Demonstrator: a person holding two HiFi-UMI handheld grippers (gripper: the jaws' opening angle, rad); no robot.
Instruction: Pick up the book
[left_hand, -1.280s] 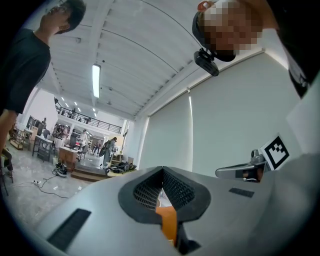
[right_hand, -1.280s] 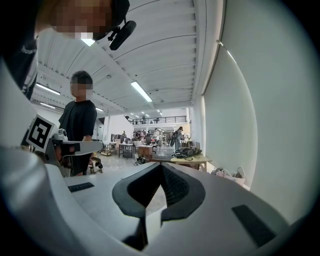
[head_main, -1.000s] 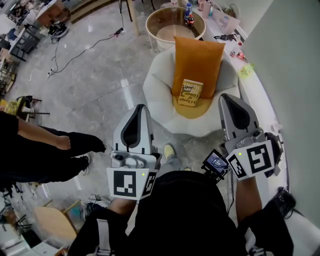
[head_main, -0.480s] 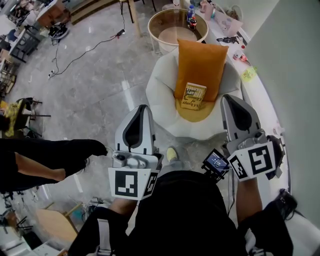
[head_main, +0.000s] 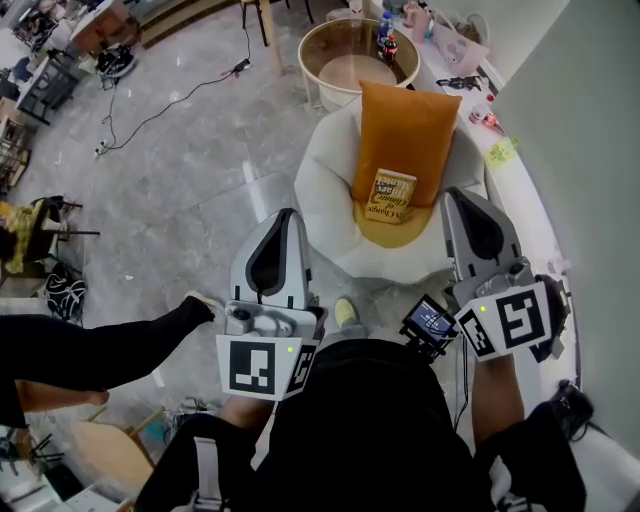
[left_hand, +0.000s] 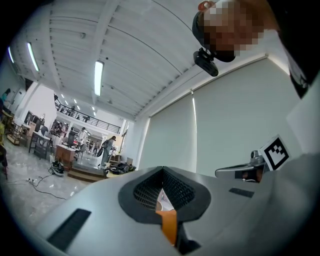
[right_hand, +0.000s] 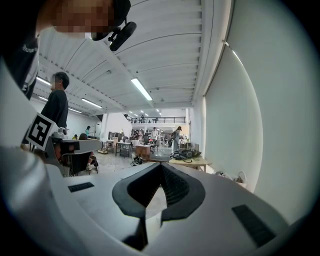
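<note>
Grey floor (head_main: 190, 170) open left; book (head_main: 391, 193) against orange cushion (head_main: 405, 120) (wall (head_main: 585, 130) close right).

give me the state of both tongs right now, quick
left tongs: closed, holding nothing
right tongs: closed, holding nothing

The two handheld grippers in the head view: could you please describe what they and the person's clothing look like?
The left gripper and right gripper share light grey, tapering shells with black ribbed inner pads. Each carries a white cube with black square markers at its rear. A small lit screen with a thin cable sits beside the right one. The person wears a black top.
</note>
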